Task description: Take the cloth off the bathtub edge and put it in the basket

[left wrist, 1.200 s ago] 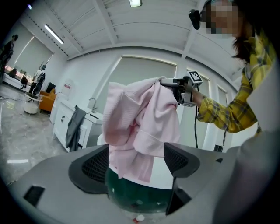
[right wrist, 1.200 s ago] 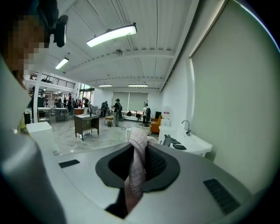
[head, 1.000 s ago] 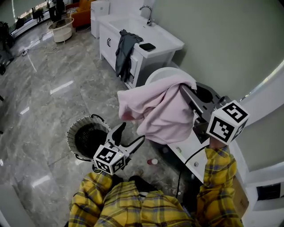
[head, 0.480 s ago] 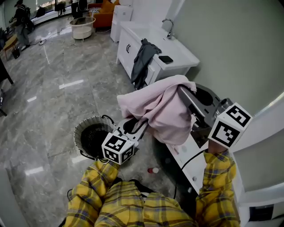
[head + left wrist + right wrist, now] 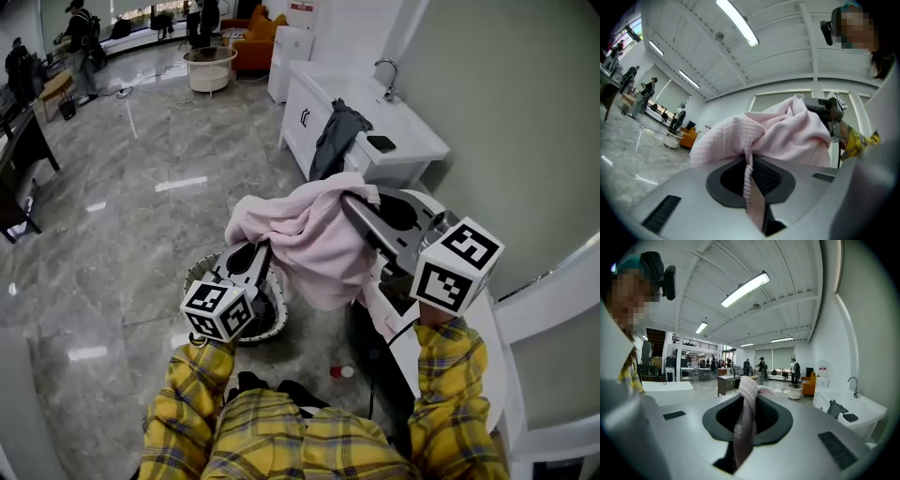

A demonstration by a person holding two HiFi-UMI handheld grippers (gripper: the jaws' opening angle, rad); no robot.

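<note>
A pink waffle cloth [image 5: 309, 239] hangs in the air between both grippers, above and to the right of the round wicker basket [image 5: 275, 317] on the floor. My right gripper [image 5: 349, 202] is shut on the cloth's upper fold [image 5: 743, 425], and a strip of it runs through the jaws [image 5: 745, 394]. My left gripper [image 5: 255, 255] is over the basket, shut on the cloth's lower left edge. In the left gripper view a thin fold is pinched between the closed jaws [image 5: 749, 161], with the rest of the cloth [image 5: 783, 136] bunched beyond. The white bathtub edge [image 5: 405, 349] lies to the right.
A white vanity with a sink [image 5: 398, 117] stands behind, with a dark grey garment [image 5: 336, 139] hanging over its front and a phone [image 5: 381, 143] on top. A small red and white object [image 5: 342, 371] lies on the marble floor. People stand far off.
My left gripper has risen from beside the basket to the cloth and closed on its lower edge. The cloth and both grippers now sit closer to the basket.
</note>
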